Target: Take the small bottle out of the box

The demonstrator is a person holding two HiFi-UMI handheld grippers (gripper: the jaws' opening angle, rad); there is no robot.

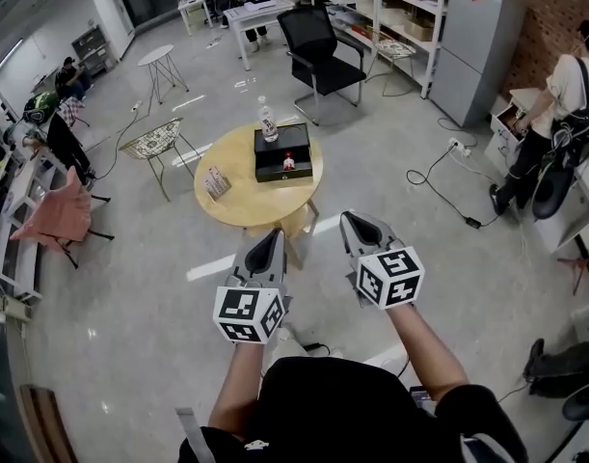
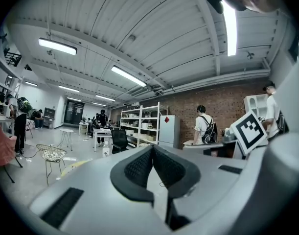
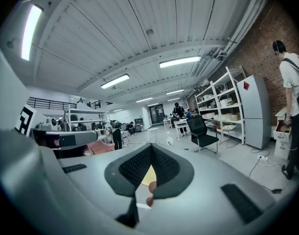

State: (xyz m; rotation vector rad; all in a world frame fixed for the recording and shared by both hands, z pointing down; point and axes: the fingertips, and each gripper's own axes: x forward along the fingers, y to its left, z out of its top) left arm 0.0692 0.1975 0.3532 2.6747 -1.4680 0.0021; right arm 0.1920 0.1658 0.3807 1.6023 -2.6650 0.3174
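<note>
A round yellow table stands a few steps ahead on the grey floor. On it lies an open black box, and a small bottle with a red cap stands inside it. A taller clear bottle stands on the table just behind the box. My left gripper and right gripper are held side by side short of the table, both shut and holding nothing. The left gripper's tips meet, and so do the right gripper's tips; a bit of the yellow table shows below them.
A small booklet lies on the table's left side. A wire stool and a pink chair stand to the left, a black office chair beyond the table. A cable crosses the floor on the right, near a person.
</note>
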